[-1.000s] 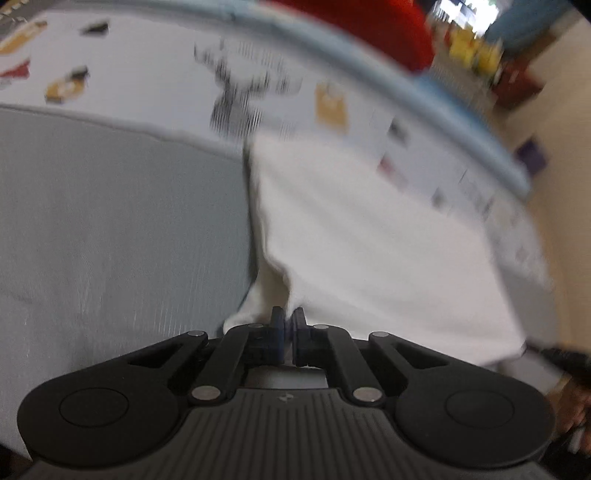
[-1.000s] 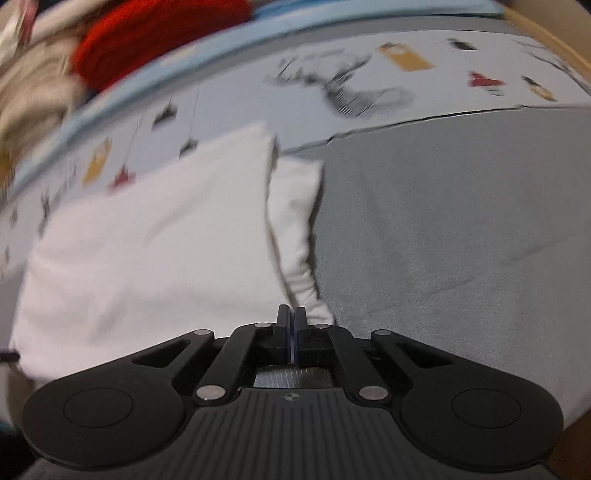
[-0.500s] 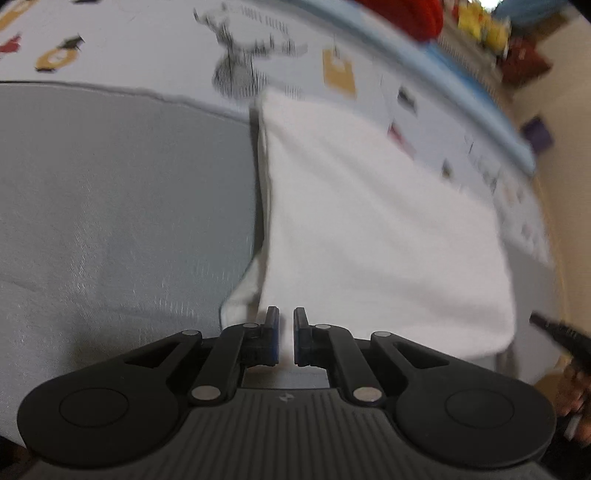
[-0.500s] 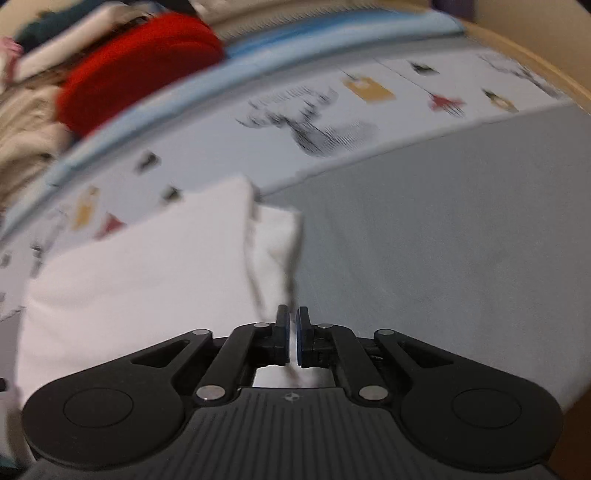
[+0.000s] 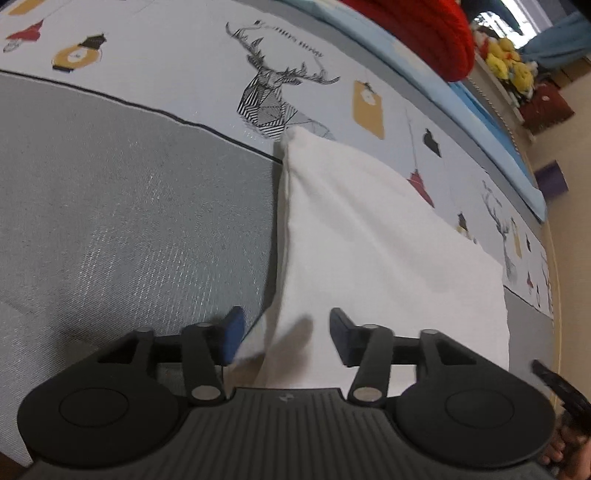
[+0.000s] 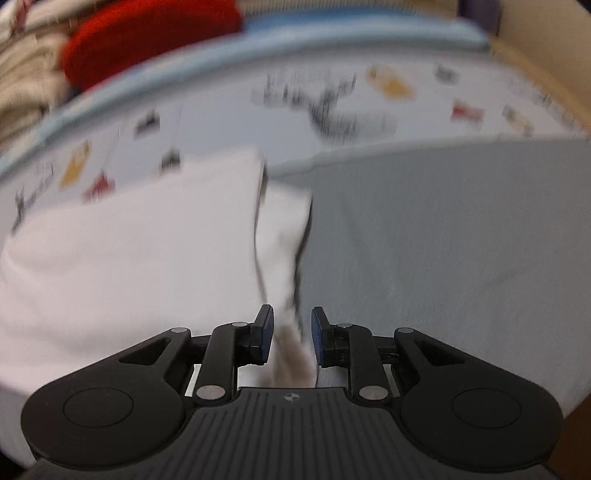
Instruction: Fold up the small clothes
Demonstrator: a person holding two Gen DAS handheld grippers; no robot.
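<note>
White cotton, a small garment (image 5: 376, 258) folded over on itself, lies on a bed where the plain grey cover (image 5: 122, 229) meets a pale sheet printed with stags, tags and lanterns (image 5: 192, 48). Its long folded edge runs along that seam, and a second layer shows beneath the upper panel in the right wrist view (image 6: 284, 236).

A second ago both tools were pinched tight on the near edge of the cloth. Now the left gripper (image 5: 286, 338) is opening, its blue pads well apart, with the hem lying loose between them and touched by neither. The right gripper (image 6: 291, 339) is opening too, though less far; a strip of white cloth sits in the gap, and the blur there hides whether a pad brushes it, but the pads no longer press on it.

Judged from how things lie, the release marks the end of one fold: the flap has been laid down and let go, and the garment rests flat enough to take another fold or a smoothing pass. The loose lower layer peeking out at the edge may need squaring.

No basket, box or drawer appears in either view, so nothing is held in a container. Beyond the sheet, a red knitted item (image 5: 424, 33) and beige folded textiles (image 6: 26, 81) are heaped past a light blue border (image 6: 332, 29), and yellow soft toys (image 5: 506, 62) sit on a ledge.
</note>
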